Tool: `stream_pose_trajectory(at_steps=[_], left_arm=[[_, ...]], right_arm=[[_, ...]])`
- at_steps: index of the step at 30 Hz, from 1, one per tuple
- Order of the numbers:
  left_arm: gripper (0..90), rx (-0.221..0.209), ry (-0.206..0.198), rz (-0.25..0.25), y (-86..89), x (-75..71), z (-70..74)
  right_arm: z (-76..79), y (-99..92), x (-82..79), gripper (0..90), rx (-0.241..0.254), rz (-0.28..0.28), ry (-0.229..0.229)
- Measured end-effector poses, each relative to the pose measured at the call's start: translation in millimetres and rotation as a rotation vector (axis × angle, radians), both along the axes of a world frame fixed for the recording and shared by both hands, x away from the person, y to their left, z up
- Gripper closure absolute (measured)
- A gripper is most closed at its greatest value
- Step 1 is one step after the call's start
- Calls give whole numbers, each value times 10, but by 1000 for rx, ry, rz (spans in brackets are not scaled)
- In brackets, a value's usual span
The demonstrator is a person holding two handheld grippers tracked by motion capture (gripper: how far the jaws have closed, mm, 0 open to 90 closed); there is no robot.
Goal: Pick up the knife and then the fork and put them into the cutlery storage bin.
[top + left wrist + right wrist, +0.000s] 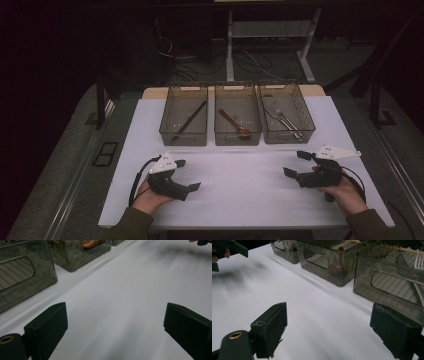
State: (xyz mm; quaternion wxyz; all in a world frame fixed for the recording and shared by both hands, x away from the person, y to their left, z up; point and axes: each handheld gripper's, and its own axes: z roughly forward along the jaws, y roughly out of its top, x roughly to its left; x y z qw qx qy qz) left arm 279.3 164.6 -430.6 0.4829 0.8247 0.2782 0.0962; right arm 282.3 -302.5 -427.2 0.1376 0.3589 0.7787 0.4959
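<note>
- While both hands rested low in the high view, the left tool [183, 175] sat at lower left and the right tool [298, 164] at lower right, well apart, each pointing inward across the white surface [240, 170].
- Left tool: its jaws stood wide apart with nothing between them; in the left gripper view only bare surface [117, 310] lay in the gap.
- Right tool: its jaws also stood wide apart and held nothing; in the right gripper view they framed bare surface [324, 322].
- Neither tool touched any item.
- Three smoky see-through bins stood in a row across the middle of the high view, above both tools, side by side and close together.
- Left bin [184, 116] held a dark stick [190, 120] lying slantwise.
- Middle bin [238, 115] held a reddish-brown spoon [234, 123], also slantwise.
- Right bin [286, 113] held metal cutlery [281, 116], a fork among them.
- In the left gripper view, the left bin [22, 272] filled the upper left corner, and the middle bin [75, 252] stood beyond it at top centre, something orange showing through its handle slot.
- In the right gripper view, the right bin [387, 285] stood at upper right, just beyond the jaw on that side, with white fork tines [419, 261] showing above its rim; the middle bin [327, 262] stood at top centre.
- At the upper left corner of that view, the left tool [229, 250] showed far off.
</note>
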Motion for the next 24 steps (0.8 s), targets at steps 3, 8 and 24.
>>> stream_pose_trajectory(at_steps=[3, 8, 24], left_arm=[[43, 13, -2, -7, 11, 1, 4], [43, 7, 0, -7, 7, -8, -2], [43, 10, -4, -9, 13, -10, 5]], right_arm=[[-27, -31, -45, 137, 15, -2, 19], [-67, -52, -111, 137, 14, 0, 15], [-124, -51, -125, 137, -14, 9, 16]])
